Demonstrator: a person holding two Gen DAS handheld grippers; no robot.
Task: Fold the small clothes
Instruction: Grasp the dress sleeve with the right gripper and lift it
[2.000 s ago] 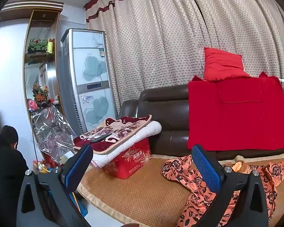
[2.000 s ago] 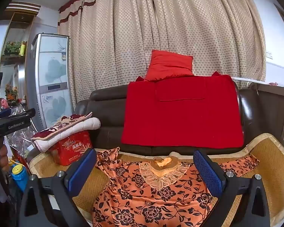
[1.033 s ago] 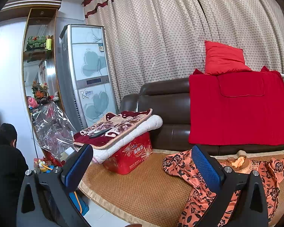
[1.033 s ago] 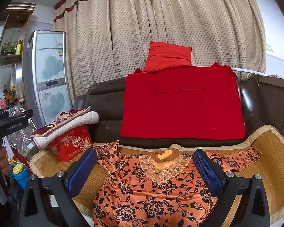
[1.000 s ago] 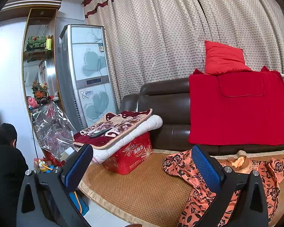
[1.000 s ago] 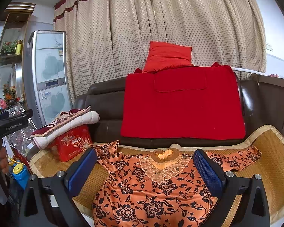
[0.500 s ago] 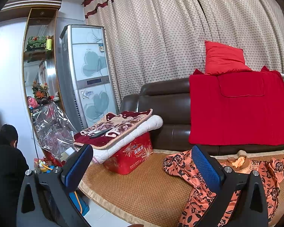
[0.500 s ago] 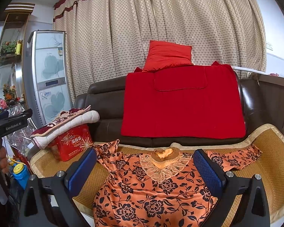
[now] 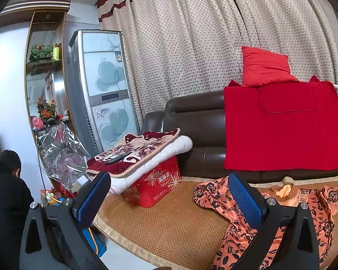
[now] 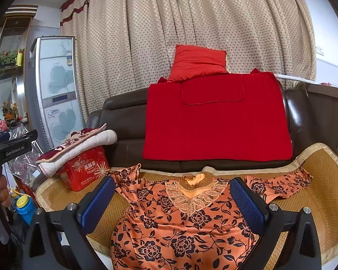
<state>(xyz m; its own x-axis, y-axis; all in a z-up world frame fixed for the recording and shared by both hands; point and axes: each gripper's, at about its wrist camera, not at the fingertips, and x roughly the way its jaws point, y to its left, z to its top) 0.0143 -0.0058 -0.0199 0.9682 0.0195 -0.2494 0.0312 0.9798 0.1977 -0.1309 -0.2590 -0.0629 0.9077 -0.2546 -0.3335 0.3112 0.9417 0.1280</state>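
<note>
Between the right gripper's (image 10: 170,196) spread, empty fingers lies the orange floral top (image 10: 182,220), flat on a woven mat (image 10: 322,180). Left gripper (image 9: 169,193) likewise gapes empty. Beyond: brown sofa (image 10: 124,114), red blanket (image 10: 216,121), dotted curtain (image 10: 169,33).

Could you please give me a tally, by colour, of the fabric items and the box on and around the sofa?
Red: 3, the cushion, the blanket over the sofa back, the box
Orange with black flowers: 1, the dress spread on the mat
Maroon and white: 1, the folded quilt on the box
Total: 5
</note>
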